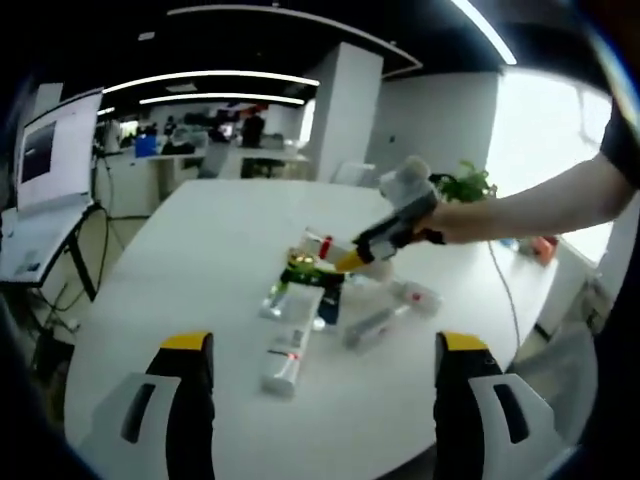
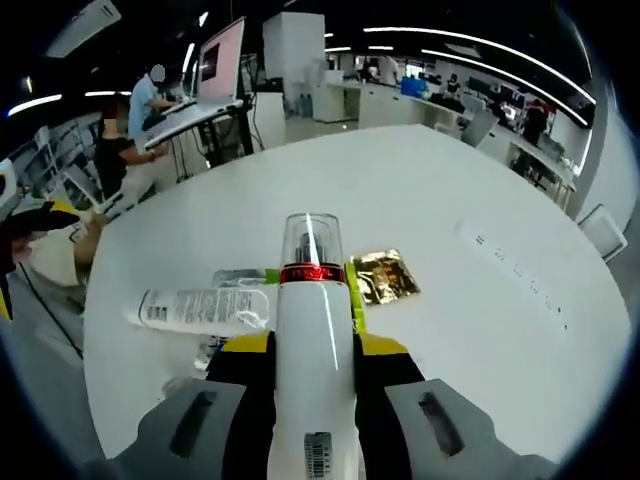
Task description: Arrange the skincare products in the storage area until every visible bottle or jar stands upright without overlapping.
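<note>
Gripping a white bottle [image 2: 311, 340] with a clear cap, our right tongs [image 2: 312, 375] hold it above the white table [image 2: 500, 330] — a white tube [image 2: 205, 308] lies to its left, a gold packet [image 2: 387, 275] to its right. Our left tongs [image 1: 325, 375] hang open and empty at the near edge, well apart from the clustered products [image 1: 300, 310] mid-table.

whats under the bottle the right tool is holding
In the right gripper view, the bottle covers part of a green packet and the edge of a gold sachet; a white tube lies beside it. Whatever sits directly below is hidden.
</note>
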Demonstrator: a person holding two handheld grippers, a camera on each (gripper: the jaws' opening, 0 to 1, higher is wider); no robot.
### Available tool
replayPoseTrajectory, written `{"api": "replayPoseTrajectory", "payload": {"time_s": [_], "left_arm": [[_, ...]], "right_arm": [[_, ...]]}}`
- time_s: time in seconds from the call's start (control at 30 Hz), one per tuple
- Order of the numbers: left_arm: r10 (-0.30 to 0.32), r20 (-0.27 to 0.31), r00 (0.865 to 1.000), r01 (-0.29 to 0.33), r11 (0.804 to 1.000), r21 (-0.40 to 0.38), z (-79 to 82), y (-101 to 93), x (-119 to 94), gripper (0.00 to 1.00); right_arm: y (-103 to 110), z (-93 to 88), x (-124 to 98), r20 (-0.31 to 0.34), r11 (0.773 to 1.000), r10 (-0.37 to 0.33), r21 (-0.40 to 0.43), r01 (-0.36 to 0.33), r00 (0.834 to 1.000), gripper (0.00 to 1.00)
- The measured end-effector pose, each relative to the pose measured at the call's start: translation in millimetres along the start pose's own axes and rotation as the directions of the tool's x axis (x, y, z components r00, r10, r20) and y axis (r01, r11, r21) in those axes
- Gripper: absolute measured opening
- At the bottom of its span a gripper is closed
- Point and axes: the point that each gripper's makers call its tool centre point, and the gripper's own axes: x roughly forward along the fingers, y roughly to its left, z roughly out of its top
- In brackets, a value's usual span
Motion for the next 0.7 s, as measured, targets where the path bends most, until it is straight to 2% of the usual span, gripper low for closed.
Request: {"api": "replayPoseTrajectory", "payload": {"time_s": [0.17,0.37,0.53,0.6,0.7], "left_arm": [[-0.03,0.021,0.999,0.03,0.999,-0.016,12.0,-8.3,-2,0.83],[-0.076,0.05,0.996,0.079,0.996,-0.044,29.4,-24.3,-4,0.82],[-0.102,0.064,0.993,0.104,0.994,-0.029,34.5,-33.9,-6,0.82],[-0.117,0.066,0.991,0.119,0.993,-0.021,35.4,-39.4,-7,0.82],[-0.135,0.067,0.989,0.136,0.991,-0.016,36.3,-44.3,-8,0.82]], "right_arm": [[8,5.0,-16,0.042,1.0,0.002,0.001,-0.002,0.999,0.28],[23,9.4,-38,0.115,0.998,0.01,0.054,-0.017,0.993,0.28],[32,10.9,-52,0.141,0.998,-0.001,0.056,-0.007,0.99,0.28],[28,13.1,-58,0.172,0.996,-0.004,0.089,-0.012,0.985,0.28],[37,18.8,-68,0.208,0.995,-0.002,0.1,-0.019,0.978,0.28]]}}
